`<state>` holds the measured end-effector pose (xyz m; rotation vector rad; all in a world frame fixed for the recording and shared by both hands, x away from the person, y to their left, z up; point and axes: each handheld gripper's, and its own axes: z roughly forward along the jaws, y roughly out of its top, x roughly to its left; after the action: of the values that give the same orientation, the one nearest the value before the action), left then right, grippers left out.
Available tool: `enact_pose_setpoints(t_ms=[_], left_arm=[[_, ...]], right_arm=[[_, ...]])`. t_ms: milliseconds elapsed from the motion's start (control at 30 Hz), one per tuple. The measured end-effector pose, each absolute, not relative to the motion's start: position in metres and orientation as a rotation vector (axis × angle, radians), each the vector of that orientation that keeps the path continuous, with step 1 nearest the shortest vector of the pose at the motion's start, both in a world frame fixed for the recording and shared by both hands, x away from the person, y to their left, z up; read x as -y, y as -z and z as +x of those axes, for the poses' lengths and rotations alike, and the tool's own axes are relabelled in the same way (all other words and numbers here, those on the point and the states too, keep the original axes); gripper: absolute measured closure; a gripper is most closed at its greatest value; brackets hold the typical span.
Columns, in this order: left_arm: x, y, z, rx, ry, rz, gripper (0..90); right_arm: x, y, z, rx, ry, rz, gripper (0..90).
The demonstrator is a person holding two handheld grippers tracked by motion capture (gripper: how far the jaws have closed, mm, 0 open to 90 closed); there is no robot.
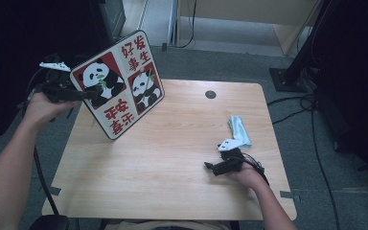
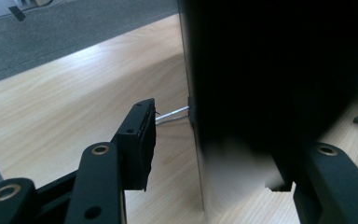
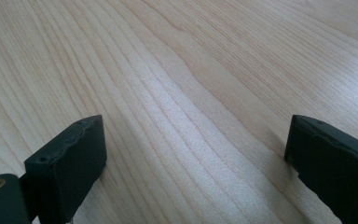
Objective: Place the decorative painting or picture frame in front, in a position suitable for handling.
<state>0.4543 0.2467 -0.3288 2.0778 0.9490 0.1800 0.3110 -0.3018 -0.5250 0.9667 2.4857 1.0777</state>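
Panda board [image 1: 119,84]: square panel printed with two pandas on red and white quarters and red characters, raised over the far left corner of the tabletop [image 1: 172,167], tilted with its printed face toward the camera and its lowest corner just above the wood.

Left hand-held gripper [image 1: 87,94]: at the board's left edge, gripped by the left hand [image 1: 40,108], jaws straddling the panel; in the left gripper view the board's dark back [image 2: 279,74] between the two black jaws, one jaw in front of the panel and one behind. Front pad a little apart from the board's edge there, a thin metal pin [image 2: 172,114] bridging the gap; contact of the far pad hidden by the panel, so a firm pinch on the board cannot be told. Board off the tabletop all the same.

Right hand-held gripper [image 1: 210,166]: well to the right of the board and nearer the person, resting low on the tabletop in the right hand [image 1: 247,175], jaws spread wide with bare wood grain [image 3: 191,112] between them.

Folded pale-blue cloth [image 1: 239,129]: flat on the tabletop, well right of the board, just beyond the right hand-held gripper.

Round dark grommet [image 1: 210,94]: set in the tabletop near its far edge, right of the board.
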Motion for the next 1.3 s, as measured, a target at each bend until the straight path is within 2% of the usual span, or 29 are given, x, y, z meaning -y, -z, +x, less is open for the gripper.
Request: enact_pose_setpoints(t_ms=[400,667,1300], left_arm=[[-0.241,0.292,0.476,-0.926,-0.216,2.093,46.2],[-0.233,0.281,0.493,-0.93,-0.206,2.089,48.1],[-0.215,0.249,0.527,-0.911,-0.196,2.2,51.6]], right_arm=[[0.302,0.525,0.311,-2.486,-1.078,0.966,5.5],[0.302,0.525,0.311,-2.486,-1.078,0.966,5.5],[0.302,0.525,0.311,-2.488,-1.081,0.961,5.6]])
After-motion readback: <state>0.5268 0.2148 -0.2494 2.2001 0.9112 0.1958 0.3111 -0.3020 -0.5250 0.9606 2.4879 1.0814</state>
